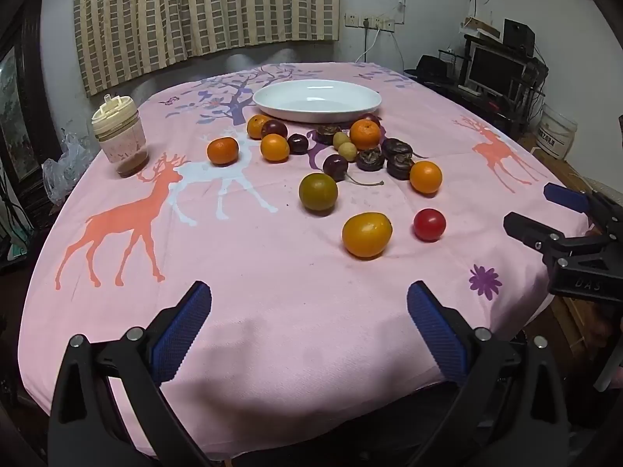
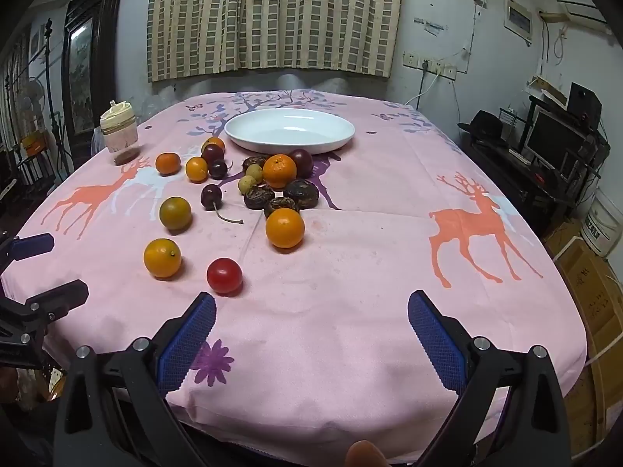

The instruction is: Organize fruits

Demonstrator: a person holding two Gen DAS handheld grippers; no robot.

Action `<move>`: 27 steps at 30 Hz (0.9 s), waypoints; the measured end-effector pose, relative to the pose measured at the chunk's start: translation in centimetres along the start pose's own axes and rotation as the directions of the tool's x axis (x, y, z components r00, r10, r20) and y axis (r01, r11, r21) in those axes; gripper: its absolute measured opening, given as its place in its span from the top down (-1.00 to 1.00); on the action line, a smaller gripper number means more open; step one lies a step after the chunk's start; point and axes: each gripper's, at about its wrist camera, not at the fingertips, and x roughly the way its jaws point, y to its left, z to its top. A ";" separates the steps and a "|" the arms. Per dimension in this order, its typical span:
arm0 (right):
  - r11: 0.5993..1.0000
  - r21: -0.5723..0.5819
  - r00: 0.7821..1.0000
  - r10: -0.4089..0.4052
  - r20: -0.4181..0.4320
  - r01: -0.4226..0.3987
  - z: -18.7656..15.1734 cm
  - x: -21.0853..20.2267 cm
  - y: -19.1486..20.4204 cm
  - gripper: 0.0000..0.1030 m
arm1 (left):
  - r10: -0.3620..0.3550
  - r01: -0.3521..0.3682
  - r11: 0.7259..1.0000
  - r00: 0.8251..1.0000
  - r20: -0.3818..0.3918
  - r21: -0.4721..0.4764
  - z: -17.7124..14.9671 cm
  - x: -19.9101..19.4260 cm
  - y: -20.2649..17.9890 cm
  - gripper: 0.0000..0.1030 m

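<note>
both grippers' jaws gape empty over pink deer tablecloth (image 1: 272, 272), checked curtain (image 2: 272, 15) behind.

A table under a pink deer-print cloth (image 2: 370, 264) carries a white dish (image 2: 290, 130), scattered fruits (image 2: 285, 227) and a lidded jar (image 2: 119, 132).

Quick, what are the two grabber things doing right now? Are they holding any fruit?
Left gripper: jaws open, holding nothing.
Right gripper: jaws open, holding nothing.
</note>
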 end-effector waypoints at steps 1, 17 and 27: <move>1.000 -0.003 1.000 -0.001 0.002 0.001 0.0 0.0 0.0 -0.93 | 0.002 -0.002 1.000 1.000 -0.002 0.001 0.0 0.0 0.0 -0.92; 1.000 -0.003 1.000 0.008 -0.006 -0.008 0.0 0.3 -0.1 -0.93 | -0.003 0.002 1.000 1.000 -0.017 -0.018 0.0 0.3 -0.1 -0.92; 1.000 -0.003 1.000 0.006 -0.012 -0.006 0.0 0.3 0.2 -0.93 | -0.008 0.007 0.999 1.000 -0.024 -0.040 -0.2 0.6 0.9 -0.92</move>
